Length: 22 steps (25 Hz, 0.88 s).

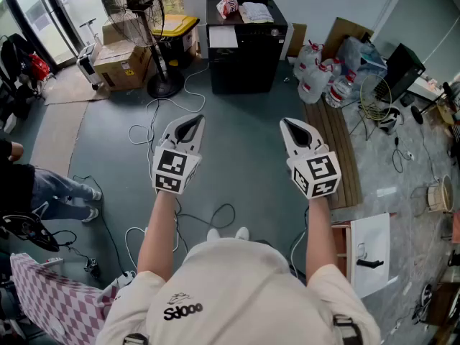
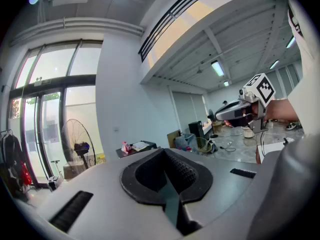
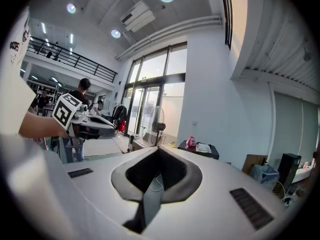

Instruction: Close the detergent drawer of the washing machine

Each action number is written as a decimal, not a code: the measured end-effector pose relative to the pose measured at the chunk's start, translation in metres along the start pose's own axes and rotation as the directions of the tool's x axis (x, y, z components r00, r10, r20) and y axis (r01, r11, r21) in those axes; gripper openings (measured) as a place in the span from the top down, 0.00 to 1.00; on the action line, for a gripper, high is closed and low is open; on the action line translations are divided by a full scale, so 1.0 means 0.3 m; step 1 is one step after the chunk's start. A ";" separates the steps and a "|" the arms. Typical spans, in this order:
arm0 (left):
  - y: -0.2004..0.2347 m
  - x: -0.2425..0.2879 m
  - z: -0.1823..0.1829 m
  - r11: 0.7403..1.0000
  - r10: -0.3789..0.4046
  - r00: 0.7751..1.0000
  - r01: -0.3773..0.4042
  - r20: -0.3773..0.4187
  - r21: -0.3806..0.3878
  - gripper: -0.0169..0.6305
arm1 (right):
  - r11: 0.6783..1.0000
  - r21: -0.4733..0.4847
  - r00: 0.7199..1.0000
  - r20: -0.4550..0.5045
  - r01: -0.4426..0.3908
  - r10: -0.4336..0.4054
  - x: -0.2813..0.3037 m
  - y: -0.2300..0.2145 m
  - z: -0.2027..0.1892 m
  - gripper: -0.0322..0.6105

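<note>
I cannot make out a washing machine or a detergent drawer in any view. In the head view both grippers are held level over the grey floor, side by side and apart. My left gripper (image 1: 189, 126) has its jaws together with nothing between them, and its own view shows the same for this gripper (image 2: 167, 176). My right gripper (image 1: 294, 127) also looks shut and empty, as seen again in its own view (image 3: 155, 176). Each gripper view catches the other gripper off to the side: the right gripper (image 2: 235, 111) and the left gripper (image 3: 95, 126).
Ahead stands a black cabinet (image 1: 244, 56) with a white cloth and a red bag on top. A floor fan (image 1: 147, 20) and cardboard boxes (image 1: 122, 63) are at its left, water bottles (image 1: 316, 74) at its right. Cables (image 1: 162, 113) cross the floor. A seated person's legs (image 1: 50, 189) are at left.
</note>
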<state>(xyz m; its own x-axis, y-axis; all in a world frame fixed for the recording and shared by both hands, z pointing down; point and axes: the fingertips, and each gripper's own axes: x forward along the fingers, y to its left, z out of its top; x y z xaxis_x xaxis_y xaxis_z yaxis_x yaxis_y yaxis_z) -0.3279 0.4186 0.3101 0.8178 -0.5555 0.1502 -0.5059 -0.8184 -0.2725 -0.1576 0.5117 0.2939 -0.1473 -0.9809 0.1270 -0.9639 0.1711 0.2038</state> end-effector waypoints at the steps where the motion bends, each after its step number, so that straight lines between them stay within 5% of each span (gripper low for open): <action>1: -0.007 0.006 0.003 1.000 -0.002 1.000 0.002 0.000 0.000 0.95 | 1.000 -0.001 1.000 0.000 -0.004 0.004 0.000 -0.006 -0.004 0.94; 22: -0.135 0.212 0.049 0.998 0.046 0.998 -0.047 -0.036 -0.037 0.95 | 0.990 0.062 0.990 0.073 -0.129 0.124 -0.012 -0.233 -0.100 0.94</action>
<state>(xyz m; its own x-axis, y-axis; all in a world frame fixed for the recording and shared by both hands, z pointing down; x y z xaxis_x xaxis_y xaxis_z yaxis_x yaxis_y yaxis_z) -0.2513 0.4185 0.3167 0.7834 -0.5975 0.1712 -0.5538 -0.7960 -0.2443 -0.0830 0.5061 0.3084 -0.2820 -0.9561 0.0798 -0.9488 0.2903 0.1249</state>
